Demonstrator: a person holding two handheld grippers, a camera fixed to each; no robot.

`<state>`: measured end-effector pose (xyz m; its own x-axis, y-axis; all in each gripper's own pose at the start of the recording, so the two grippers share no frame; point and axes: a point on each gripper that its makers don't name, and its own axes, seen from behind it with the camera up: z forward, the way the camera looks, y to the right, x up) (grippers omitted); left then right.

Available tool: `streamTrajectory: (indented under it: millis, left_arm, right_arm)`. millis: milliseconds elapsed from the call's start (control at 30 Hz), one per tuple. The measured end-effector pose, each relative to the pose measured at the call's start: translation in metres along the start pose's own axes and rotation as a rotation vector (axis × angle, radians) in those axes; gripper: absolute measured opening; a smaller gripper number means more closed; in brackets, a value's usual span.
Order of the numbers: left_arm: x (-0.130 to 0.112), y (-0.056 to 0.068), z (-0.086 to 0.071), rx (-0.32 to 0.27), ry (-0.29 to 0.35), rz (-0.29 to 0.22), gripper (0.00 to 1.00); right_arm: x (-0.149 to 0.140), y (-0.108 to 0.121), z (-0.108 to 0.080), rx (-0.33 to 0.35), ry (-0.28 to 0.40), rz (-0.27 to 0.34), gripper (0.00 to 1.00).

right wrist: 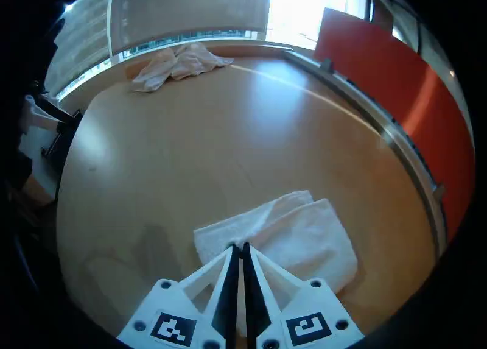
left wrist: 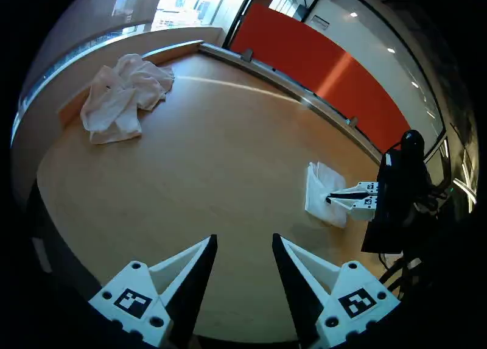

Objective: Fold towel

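the folded towel point(right wrist: 298, 233) lies on the wooden table point(right wrist: 201, 148), a white, roughly rectangular stack with soft layered edges. in the right gripper view it sits right at the tips of the right gripper point(right wrist: 239, 248). its near left edge meets the fingertips, and most of the cloth spreads ahead and to the right of them. the two fingers are drawn almost together, with only a dark sliver between them. whether a layer of cloth is caught in that sliver cannot be told.

in the left gripper view the same towel point(left wrist: 322, 193) lies at the far right of the table point(left wrist: 231, 142), with the right gripper point(left wrist: 333, 198) reaching over it from the right, fingers close together above the cloth. the left gripper point(left wrist: 243, 239) is held over bare wood, its fingers spread with a clear gap and nothing between them. the towel is well apart from it, ahead and to the right.

a crumpled heap of pale towels point(left wrist: 125, 96) rests at the far left corner of the table, beside the raised wooden rim under the window, well away from both grippers. an orange-red panel point(left wrist: 322, 69) runs along the far edge.

as for markings, each finger base point(right wrist: 173, 327) carries a square black-and-white coded tag, a pattern rather than letters.
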<state>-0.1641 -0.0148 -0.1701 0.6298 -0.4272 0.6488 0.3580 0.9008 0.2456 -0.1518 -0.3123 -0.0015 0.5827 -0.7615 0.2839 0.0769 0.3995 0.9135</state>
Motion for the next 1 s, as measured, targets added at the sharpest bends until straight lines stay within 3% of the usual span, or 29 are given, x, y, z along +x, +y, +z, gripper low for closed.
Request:
streamTrajectory:
  millis: [200, 433, 500, 1000]
  left_arm:
    - [-0.001, 0.001, 0.005, -0.005, -0.009, 0.01, 0.66]
    - [0.002, 0.006, 0.007, -0.013, -0.012, 0.024, 0.66]
    - [0.002, 0.007, 0.007, -0.015, -0.012, 0.024, 0.66]
    - [-0.001, 0.013, 0.01, -0.019, -0.018, 0.036, 0.66]
  right_arm:
    - [0.002, 0.0, -0.003, 0.0, 0.003, -0.007, 0.11]
    - [-0.001, 0.0, -0.012, 0.001, 0.015, 0.017, 0.53]
    - [-0.004, 0.002, -0.015, -0.006, 0.015, 0.024, 0.59]
    - [-0.057, 0.012, -0.045, -0.068, -0.016, 0.106, 0.59]
